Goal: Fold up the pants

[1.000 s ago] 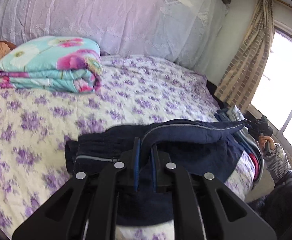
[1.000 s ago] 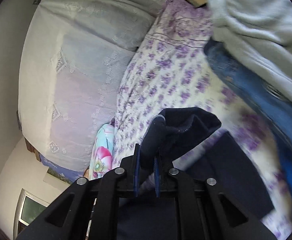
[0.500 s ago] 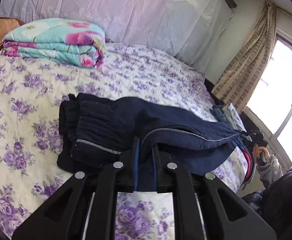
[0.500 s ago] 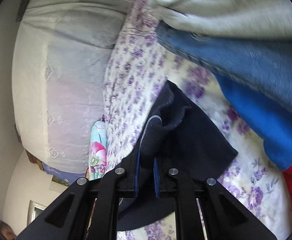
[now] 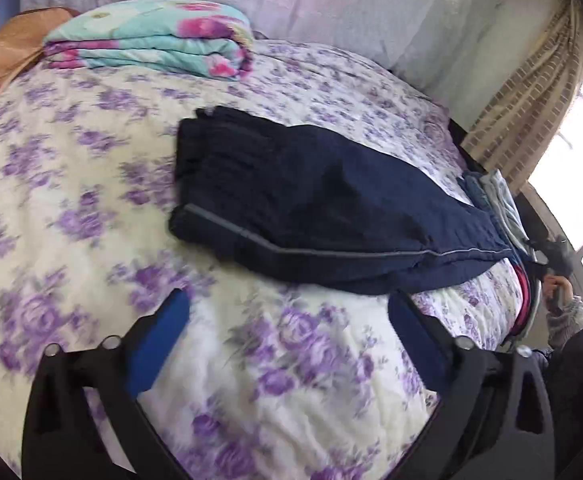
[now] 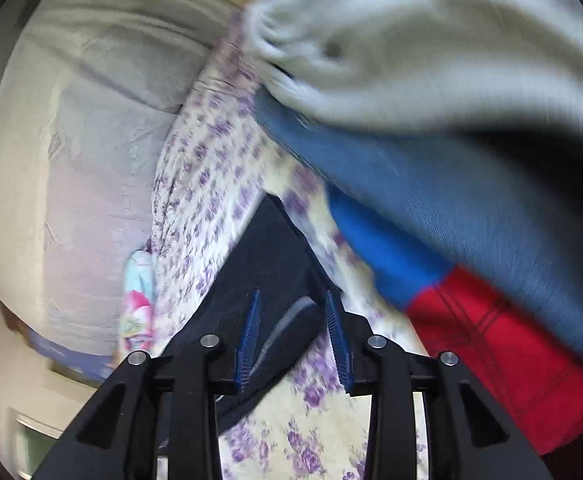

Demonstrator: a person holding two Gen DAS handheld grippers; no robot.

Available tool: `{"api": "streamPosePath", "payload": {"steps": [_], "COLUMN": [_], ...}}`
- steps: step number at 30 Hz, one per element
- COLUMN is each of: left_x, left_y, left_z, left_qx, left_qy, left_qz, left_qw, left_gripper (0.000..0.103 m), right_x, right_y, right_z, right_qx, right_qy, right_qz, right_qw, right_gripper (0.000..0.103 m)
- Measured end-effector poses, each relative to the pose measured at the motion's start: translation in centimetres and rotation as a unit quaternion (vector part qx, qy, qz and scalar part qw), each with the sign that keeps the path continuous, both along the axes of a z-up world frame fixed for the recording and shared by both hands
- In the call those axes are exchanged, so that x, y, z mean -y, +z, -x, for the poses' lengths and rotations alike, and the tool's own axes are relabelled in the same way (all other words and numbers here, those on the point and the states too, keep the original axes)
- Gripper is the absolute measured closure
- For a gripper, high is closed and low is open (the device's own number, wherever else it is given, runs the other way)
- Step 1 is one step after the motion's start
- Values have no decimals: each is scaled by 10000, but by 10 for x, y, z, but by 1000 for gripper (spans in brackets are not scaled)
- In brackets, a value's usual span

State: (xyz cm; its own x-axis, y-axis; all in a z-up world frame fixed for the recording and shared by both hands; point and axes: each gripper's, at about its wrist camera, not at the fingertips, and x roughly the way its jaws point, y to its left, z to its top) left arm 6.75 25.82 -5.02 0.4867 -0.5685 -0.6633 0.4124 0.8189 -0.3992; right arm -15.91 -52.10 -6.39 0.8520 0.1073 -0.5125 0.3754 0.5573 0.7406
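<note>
Dark navy pants [image 5: 315,204] with a grey side stripe lie folded across the purple-flowered bedspread [image 5: 91,208]. My left gripper [image 5: 287,312] is wide open and empty, just short of the pants' near edge. In the right wrist view the pants [image 6: 267,264] lie under my right gripper [image 6: 291,312], whose blue pads stand apart with the striped hem lying loose between them.
A folded teal floral blanket [image 5: 151,36] lies at the head of the bed by the padded headboard [image 5: 291,4]. A pile of clothes, grey [image 6: 431,40], denim blue [image 6: 471,184] and red [image 6: 503,344], sits at the bed's right side. A curtain [image 5: 531,92] and window are on the right.
Both grippers have opened and let go of the pants, which now lie flat on the bed. The left gripper has pulled back from the fabric.
</note>
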Motion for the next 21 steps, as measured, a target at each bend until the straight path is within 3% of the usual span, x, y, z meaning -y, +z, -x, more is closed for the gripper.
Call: {"api": "streamPosePath", "payload": {"steps": [2, 5, 8, 10, 12, 14, 15, 16, 18, 20, 21], "left_x": [-13, -10, 22, 60, 100, 127, 131, 134, 132, 126, 117], "left_y": [9, 31, 52, 54, 36, -3, -19, -28, -22, -24, -21], "left_z": [4, 7, 10, 4, -9, -30, -40, -51, -53, -58, -57], "left_qx": [210, 691, 1268, 1470, 1411, 1083, 878, 491, 726, 632, 674], "left_qy": [512, 896, 759, 649, 876, 1051, 1074, 1035, 1114, 1103, 1160], "left_qz": [389, 979, 1112, 797, -279, -1413, -1630, -1719, -1480, -1224, -916], "left_qw": [9977, 9887, 9828, 9838, 9857, 9784, 9768, 9784, 9800, 9843, 9867], "left_gripper": [5, 5, 5, 5, 5, 5, 4, 4, 4, 4, 4], "right_x": [-35, -108, -190, -245, -292, -342, -368, -390, -427, -462, -477], "right_y": [25, 45, 54, 60, 62, 71, 76, 80, 84, 84, 80], "right_z": [-26, -86, -153, -193, -218, -242, -256, -264, -278, -288, -295], "right_qx": [207, 345, 462, 526, 555, 604, 621, 672, 715, 658, 579], "right_qy": [432, 1428, 2598, 3284, 3888, 4371, 4588, 4728, 4907, 5095, 5175], "right_qz": [633, 1392, 1930, 2184, 2201, 2225, 2291, 2336, 2339, 2272, 2260], "right_qw": [9968, 9793, 9450, 9174, 8929, 8693, 8562, 8470, 8363, 8273, 8232], "right_gripper": [36, 30, 27, 24, 24, 24, 23, 22, 17, 17, 17]}}
